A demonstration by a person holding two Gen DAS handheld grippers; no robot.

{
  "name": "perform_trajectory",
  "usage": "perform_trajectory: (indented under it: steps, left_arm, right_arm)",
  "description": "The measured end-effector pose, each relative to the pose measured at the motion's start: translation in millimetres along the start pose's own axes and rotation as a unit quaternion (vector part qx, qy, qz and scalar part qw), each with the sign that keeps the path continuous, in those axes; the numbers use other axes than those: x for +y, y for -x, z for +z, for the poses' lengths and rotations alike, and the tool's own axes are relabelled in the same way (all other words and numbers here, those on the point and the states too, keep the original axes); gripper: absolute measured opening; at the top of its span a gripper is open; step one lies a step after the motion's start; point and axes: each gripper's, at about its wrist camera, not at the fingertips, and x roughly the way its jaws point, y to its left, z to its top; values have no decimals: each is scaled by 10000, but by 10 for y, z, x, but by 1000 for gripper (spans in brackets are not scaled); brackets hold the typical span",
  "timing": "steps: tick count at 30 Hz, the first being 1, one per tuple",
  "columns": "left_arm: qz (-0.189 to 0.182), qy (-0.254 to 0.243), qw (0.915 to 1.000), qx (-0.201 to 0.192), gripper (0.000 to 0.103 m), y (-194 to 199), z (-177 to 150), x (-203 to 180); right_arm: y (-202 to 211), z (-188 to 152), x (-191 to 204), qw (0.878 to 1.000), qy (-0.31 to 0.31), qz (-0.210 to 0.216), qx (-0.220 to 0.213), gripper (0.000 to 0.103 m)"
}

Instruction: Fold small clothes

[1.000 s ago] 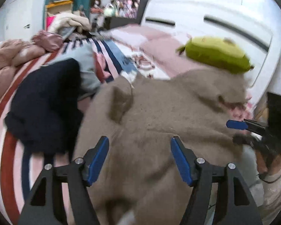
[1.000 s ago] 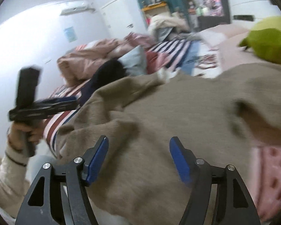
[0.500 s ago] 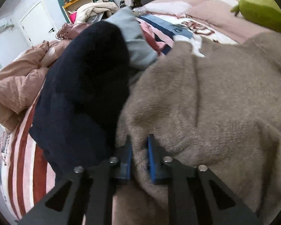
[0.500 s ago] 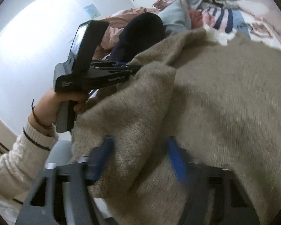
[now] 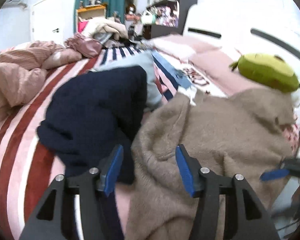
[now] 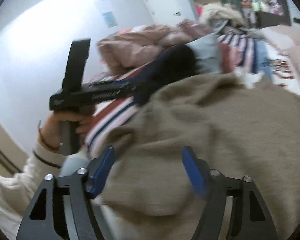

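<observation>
Nearest the left wrist camera, the left gripper (image 5: 148, 168) hangs over the near edge of a fuzzy taupe sweater (image 5: 220, 140); its jaws are opening, the blue pads clear of the fabric, with the sweater's rumpled left edge lying below and between them. In the right wrist view the right gripper (image 6: 148, 170) is likewise opening, its jaws wide apart above the sweater's near part, pads pressing on nothing. The sweater lies spread across the near right part of the bed, over a pink-and-red striped bedspread (image 5: 20, 140). To the left in the right wrist view, a hand (image 6: 70, 122) in a cream knit sleeve (image 6: 20, 180) grips the handle of the left gripper, which points toward the sweater's left edge. Just beside the sweater on its left sits a crumpled navy garment (image 5: 94, 116), touching it, with a light blue garment (image 5: 150, 76) behind. Farther off, a green avocado-shaped plush (image 5: 268, 74) rests at the sweater's far right edge, near pink pillows (image 5: 200, 52). A bunched pinkish-brown duvet (image 5: 16, 74) lies at the far left, and blurred shelves (image 5: 164, 6) stand beyond.
</observation>
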Motion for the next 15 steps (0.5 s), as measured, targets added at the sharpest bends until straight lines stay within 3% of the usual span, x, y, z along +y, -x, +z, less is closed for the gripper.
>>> perform_trajectory:
  steps: [1, 3, 5, 7, 9, 11, 13, 15]
  left_arm:
    - [11, 36, 10000, -51, 53, 60, -19, 24]
    - [53, 117, 9998, -156, 53, 212, -89, 101]
    - [62, 210, 9996, -182, 54, 314, -171, 165]
    - [77, 283, 9994, -186, 55, 374, -241, 219]
    - [115, 349, 9992, -186, 55, 419, -304, 269]
    - [107, 450, 9988, -181, 55, 442, -349, 296]
    - [72, 499, 9985, -190, 55, 490, -405, 322]
    - [39, 493, 9986, -204, 56, 520, -431, 297]
  right_arm:
    - [-119, -36, 115, 9998, 59, 104, 148, 88]
    - [-341, -118, 249, 9990, 193, -3, 414, 92]
    - [-629, -261, 320, 9958, 356, -293, 785, 94]
    - [-812, -354, 400, 9899, 764, -848, 840, 97]
    - [-907, -383, 454, 9851, 1014, -1090, 858, 98]
    - [-956, -392, 450, 9813, 1134, -1320, 817, 79]
    - [-938, -372, 399, 9785, 1135, -1565, 713, 42]
    - [-839, -309, 312, 9822, 943, -1495, 634, 16]
